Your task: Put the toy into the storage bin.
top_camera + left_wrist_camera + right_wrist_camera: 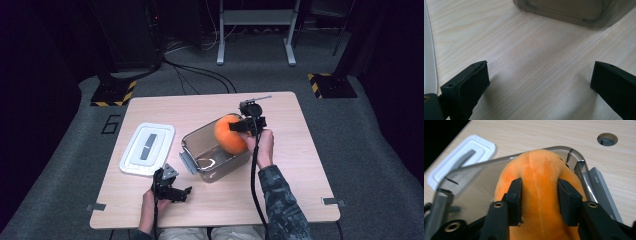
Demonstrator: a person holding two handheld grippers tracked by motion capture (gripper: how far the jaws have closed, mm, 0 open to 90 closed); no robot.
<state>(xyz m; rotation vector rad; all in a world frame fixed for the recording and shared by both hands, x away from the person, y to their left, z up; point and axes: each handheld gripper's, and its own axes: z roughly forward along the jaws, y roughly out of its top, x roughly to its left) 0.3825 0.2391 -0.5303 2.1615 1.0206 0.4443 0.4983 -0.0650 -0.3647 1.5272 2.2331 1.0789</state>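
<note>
Holding an orange plush (537,195) over the clear box (197,140): right gripper (539,200), fingers (515,200) pinching its sides, narrow gap. Plush sits at the box's 2 o'clock corner, partly inside, leaning on the rim. Box mid-table (300,190); white lid (147,148) flat at its 9 o'clock, just beside. Left gripper (186,192) rests on the table at the box's 7 o'clock, fingers (471,85) wide apart, empty, aimed at the box.
</note>
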